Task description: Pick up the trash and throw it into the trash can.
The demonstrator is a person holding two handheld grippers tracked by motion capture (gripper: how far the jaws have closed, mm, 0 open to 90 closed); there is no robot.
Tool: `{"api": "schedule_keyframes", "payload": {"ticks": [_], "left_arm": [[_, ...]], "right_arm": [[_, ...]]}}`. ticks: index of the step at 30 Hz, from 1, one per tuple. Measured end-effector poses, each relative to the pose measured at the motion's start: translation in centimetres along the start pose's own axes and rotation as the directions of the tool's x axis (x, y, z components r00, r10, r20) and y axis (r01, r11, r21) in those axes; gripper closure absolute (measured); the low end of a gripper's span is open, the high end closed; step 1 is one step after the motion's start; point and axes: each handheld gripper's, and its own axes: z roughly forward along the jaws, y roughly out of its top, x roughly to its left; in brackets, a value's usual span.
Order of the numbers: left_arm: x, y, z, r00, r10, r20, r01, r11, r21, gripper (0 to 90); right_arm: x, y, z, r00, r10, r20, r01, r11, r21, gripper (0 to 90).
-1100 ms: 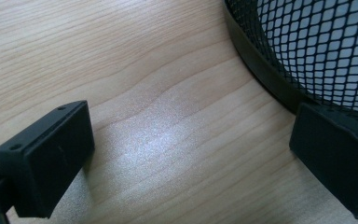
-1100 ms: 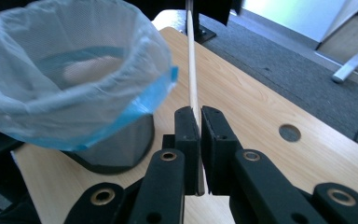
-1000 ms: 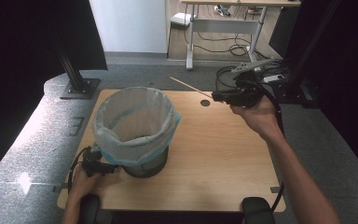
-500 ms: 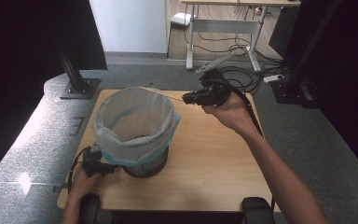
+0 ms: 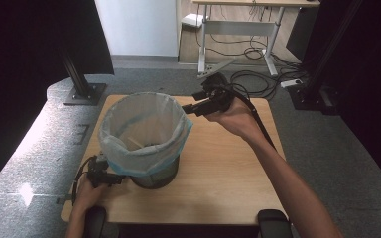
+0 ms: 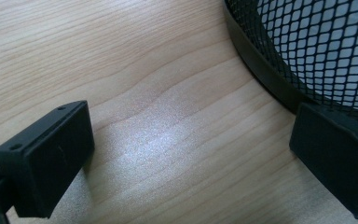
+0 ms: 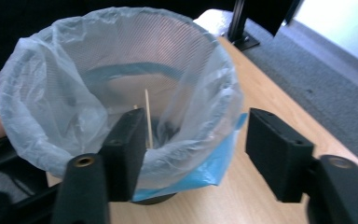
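I see my left gripper (image 5: 110, 178) half hidden under the bag-lined bin (image 5: 146, 140), jaws wide, empty, right gripper (image 5: 191, 108) likewise spread, empty, beside its rim, wooden table (image 5: 228, 173), grey floor.

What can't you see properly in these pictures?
- Bottom of the bin, high view: the plastic liner and the rim hide most of it.
- Lower end of the wooden stick, right gripper view: a jaw of the right hand-held gripper covers it.
- Most of the bin, left gripper view: cut off by the picture's edge.
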Motion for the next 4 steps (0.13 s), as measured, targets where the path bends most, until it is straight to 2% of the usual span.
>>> {"api": "schedule_keyframes", "payload": {"ticks": [2, 4], "left_arm": [[0.00, 0.01, 0.00, 1.0000, 0.001, 0.001, -0.001, 1.0000, 0.001, 0.0], [0.00, 0.01, 0.00, 1.0000, 0.001, 0.001, -0.001, 1.0000, 0.000, 0.0]], "right_arm": [[-0.24, -0.36, -0.39, 0.9996, -0.014, 0.025, 0.015, 0.9997, -0.020, 23.4], [-0.56, -0.87, -0.72, 0.9995, -0.021, 0.024, 0.021, 0.9992, -0.033, 19.2]]}}
